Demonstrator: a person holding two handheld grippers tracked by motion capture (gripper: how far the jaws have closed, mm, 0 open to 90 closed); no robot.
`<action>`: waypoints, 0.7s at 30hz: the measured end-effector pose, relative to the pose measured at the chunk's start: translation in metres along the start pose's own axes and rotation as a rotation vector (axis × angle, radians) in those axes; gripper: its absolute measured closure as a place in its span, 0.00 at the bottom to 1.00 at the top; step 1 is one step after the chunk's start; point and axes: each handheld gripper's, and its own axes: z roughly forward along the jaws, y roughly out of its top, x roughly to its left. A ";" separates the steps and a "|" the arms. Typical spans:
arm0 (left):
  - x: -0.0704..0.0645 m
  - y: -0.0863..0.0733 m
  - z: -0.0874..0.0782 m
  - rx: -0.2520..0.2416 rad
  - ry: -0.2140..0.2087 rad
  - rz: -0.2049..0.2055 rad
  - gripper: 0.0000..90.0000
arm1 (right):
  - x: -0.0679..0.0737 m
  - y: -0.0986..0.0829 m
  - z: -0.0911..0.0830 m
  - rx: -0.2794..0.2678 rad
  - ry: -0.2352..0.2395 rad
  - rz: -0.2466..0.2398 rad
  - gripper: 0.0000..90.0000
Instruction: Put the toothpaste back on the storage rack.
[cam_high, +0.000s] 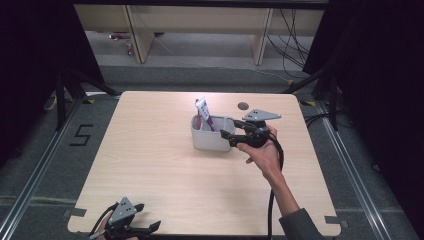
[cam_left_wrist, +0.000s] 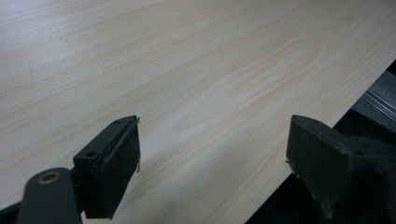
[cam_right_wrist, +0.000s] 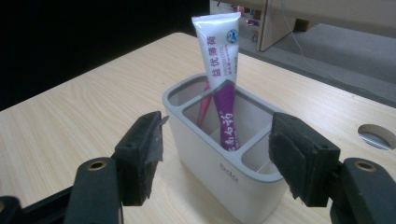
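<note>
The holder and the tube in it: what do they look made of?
The holder looks like matte white moulded plastic, with smooth walls and a grey rim. The tube looks like glossy soft plastic, with a flat crimped top and printed lettering.

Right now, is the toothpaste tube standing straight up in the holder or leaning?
Leaning. The toothpaste tube stands in the middle compartment of the white holder, its crimped end tilted over the rim.

A tube stands tilted in the holder mid-table, the right gripper just beside it.
</note>
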 end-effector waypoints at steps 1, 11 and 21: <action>0.000 0.000 0.000 0.000 0.000 -0.001 0.19 | 0.000 0.000 -0.002 0.003 -0.011 -0.006 0.40; 0.000 0.000 0.000 -0.001 0.001 0.000 0.19 | 0.003 -0.009 -0.015 -0.002 0.010 0.030 0.39; -0.002 0.000 0.002 -0.025 0.002 -0.027 0.19 | 0.004 -0.018 -0.025 0.007 0.008 0.060 0.39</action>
